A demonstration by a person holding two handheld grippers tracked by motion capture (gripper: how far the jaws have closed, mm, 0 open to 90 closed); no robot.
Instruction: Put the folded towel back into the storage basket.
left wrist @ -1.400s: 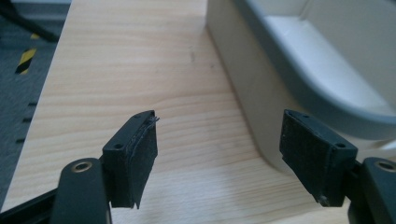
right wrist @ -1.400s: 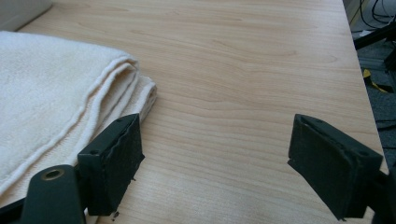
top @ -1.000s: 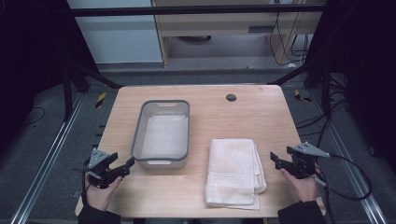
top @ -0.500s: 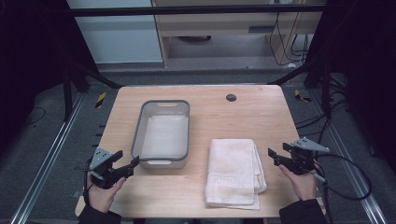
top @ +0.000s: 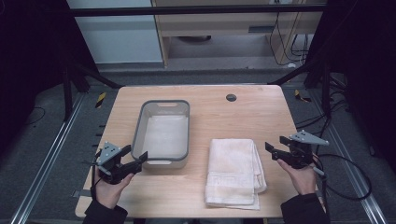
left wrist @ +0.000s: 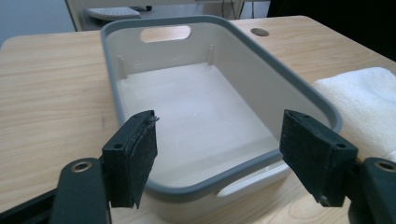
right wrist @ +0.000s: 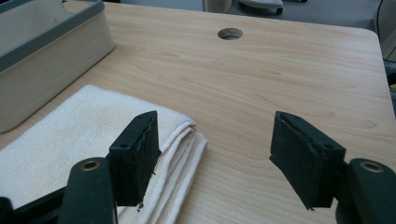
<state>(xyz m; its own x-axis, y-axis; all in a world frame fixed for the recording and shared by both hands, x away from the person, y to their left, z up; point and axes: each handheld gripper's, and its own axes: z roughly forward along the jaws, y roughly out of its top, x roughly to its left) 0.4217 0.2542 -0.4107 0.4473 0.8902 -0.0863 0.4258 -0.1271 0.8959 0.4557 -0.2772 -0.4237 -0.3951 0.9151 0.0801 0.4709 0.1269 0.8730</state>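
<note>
A white tub with a grey rim [top: 137, 135] stands left of centre on the wooden table [top: 243, 116], and nothing lies in it. A folded cream towel [top: 233, 170] lies flat to its right. My left gripper [top: 136, 154] hovers open at the tub's near left corner; in the left gripper view its jaws [left wrist: 222, 154] frame the tub's near rim [left wrist: 196, 186] without touching it. My right gripper [top: 275, 143] hangs open just right of the towel. Its jaws [right wrist: 215, 163] have just been closing a little, with nothing between them, above the towel's folded edge [right wrist: 187, 140].
A round cable hole [top: 231, 97] sits at the table's far middle. Metal rails [top: 51, 154] run along the floor on both sides. A cable [top: 345, 182] trails from the right gripper off the table's right edge.
Both hands have risen. The left gripper has moved forward and right, closer to the tub's near corner. The right gripper has drifted forward beside the towel.
</note>
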